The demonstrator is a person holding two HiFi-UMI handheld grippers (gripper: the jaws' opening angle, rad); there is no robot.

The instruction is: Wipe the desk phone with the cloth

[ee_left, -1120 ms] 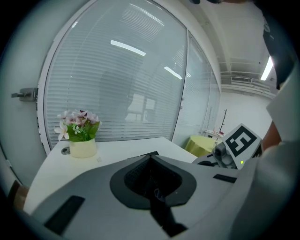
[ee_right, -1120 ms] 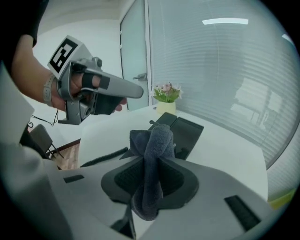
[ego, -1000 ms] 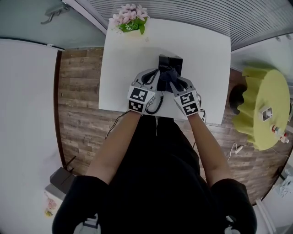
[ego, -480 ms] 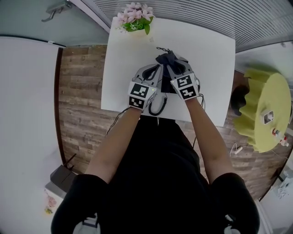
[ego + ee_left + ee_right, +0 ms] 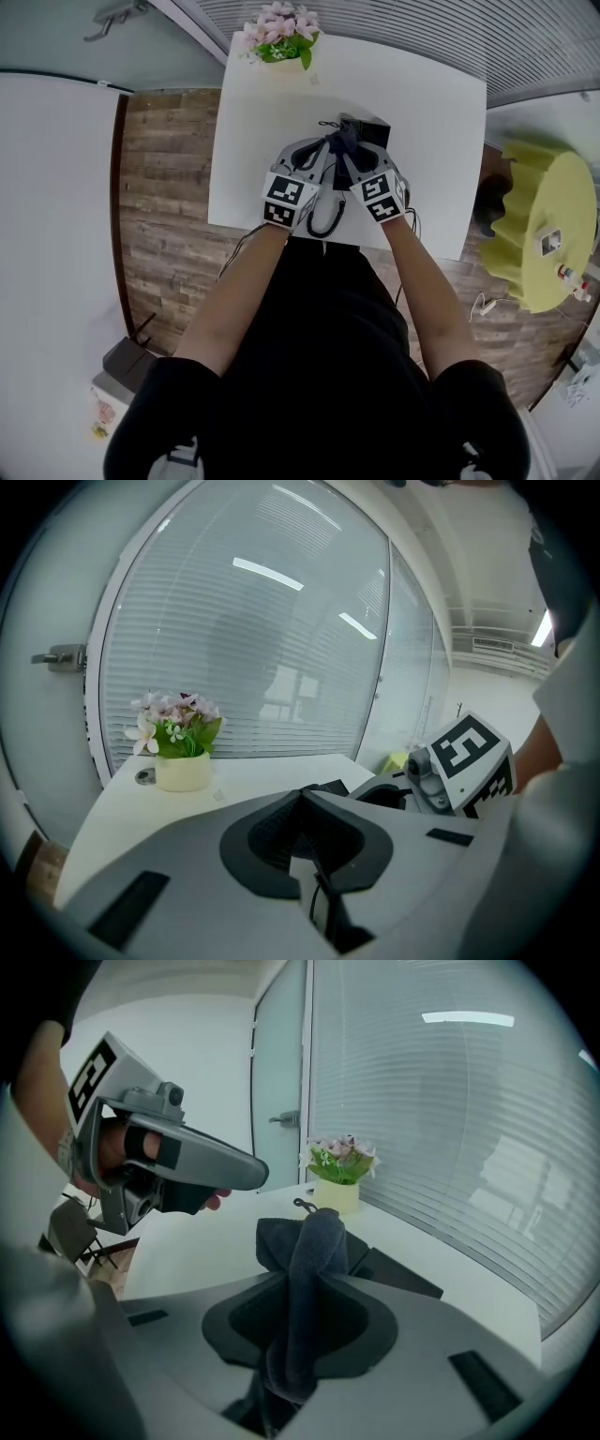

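Two grippers over the desk phone (image 5: 368, 129), near the front edge of the white table (image 5: 253, 122).
The right gripper (image 5: 347, 157), clenched on the dark cloth (image 5: 341, 141), has drawn back toward the person since half a second ago. This bares the phone's far corner, which the cloth then covered. The left gripper (image 5: 324, 150), its jaws closed together, sits just beside it, above the coiled cord (image 5: 323, 220).

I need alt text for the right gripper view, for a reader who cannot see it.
The right gripper is shut on a dark cloth, held over a black desk phone on a white table. The left gripper is at the upper left; a flower pot stands behind.
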